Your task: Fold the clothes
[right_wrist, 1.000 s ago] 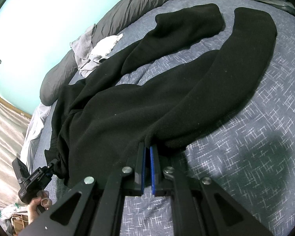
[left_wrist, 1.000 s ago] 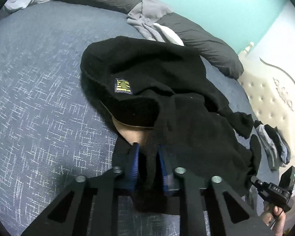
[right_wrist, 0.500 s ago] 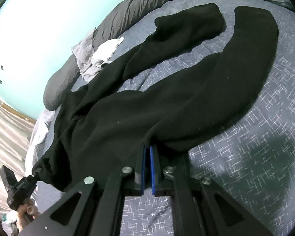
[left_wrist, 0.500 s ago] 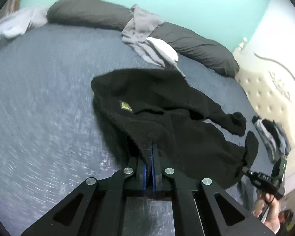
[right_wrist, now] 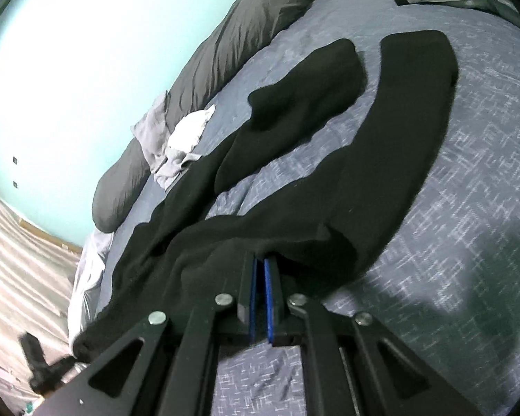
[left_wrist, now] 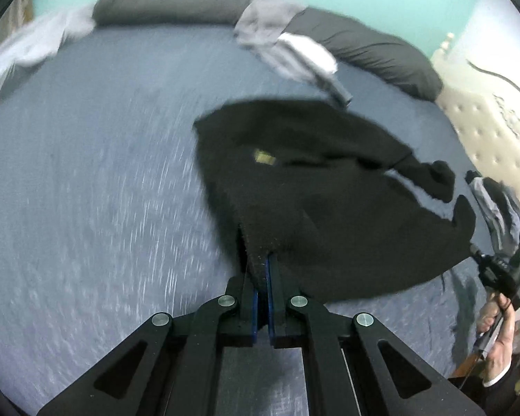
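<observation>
While my left claw (left_wrist: 261, 270) pinches the hem of the black fleece garment (left_wrist: 329, 187) between closed pads, my right claw (right_wrist: 260, 270) is clamped on its opposite edge, the nip hidden by cloth. Beyond, the garment sags onto the blue bed (left_wrist: 86, 173), both sleeves (right_wrist: 416, 104) lying flat. Its label is blurred. Grey clothes (left_wrist: 287, 48) rest against dark pillows (left_wrist: 364, 48).

Bare bedspread (left_wrist: 97, 180) left; pillows (left_wrist: 364, 48), grey clothes (left_wrist: 277, 34) beyond.
</observation>
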Available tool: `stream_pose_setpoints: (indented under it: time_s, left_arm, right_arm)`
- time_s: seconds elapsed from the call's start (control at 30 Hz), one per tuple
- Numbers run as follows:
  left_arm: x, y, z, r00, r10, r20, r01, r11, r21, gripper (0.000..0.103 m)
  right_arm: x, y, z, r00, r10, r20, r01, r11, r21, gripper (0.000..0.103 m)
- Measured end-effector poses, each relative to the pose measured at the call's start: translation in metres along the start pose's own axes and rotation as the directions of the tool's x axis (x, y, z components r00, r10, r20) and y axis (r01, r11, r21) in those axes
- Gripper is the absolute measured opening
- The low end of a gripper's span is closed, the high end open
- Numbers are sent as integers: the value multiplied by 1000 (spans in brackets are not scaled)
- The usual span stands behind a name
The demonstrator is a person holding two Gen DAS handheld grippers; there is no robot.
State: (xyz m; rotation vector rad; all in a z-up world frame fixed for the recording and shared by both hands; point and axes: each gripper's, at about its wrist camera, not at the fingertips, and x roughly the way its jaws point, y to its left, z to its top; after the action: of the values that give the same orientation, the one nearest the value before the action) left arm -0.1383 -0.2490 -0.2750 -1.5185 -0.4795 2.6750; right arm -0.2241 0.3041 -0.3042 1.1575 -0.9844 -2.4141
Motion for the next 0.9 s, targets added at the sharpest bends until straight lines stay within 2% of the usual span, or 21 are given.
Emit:
stream_pose_setpoints:
  time_s: [0.13, 0.23, 0.5, 0.6, 0.73, 0.83, 0.9]
  left_arm:
    - [18, 19, -17, 999, -5, -39, 3, 998, -66, 3]
    - [20, 23, -22, 999, -8, -42, 4, 997, -77, 3]
    - [-18, 4, -20, 1000, -27, 4, 27, 999, -25, 3]
    - [-6, 8, -27, 999, -21, -39, 20, 999, -31, 3]
    - [17, 17, -41, 994, -27, -104, 19, 997, -70, 3]
    - [21, 21, -46, 994, -34, -103, 25, 996, -87, 3]
    - [17, 22, -47, 995, -42, -92, 34, 995, -93, 4]
  right_arm:
    - [-2, 0, 1, 1000, 9, -7, -9, 1000, 5, 3]
    - [0, 2, -2, 1000, 11, -24, -11, 1000, -1, 3]
    - [-28, 21, -4, 999, 47, -10, -47, 998, -29, 3]
    - [-42, 27, -5, 1000, 30, -6, -30, 998, -51, 3]
    - [-24, 12, -14, 990, -48, -132, 43, 998, -38, 3]
    - [-9, -6, -25, 971, -108, -213, 105, 994, -25, 3]
    - [-8, -6, -26, 967, -101, -236, 96, 995, -31, 4]
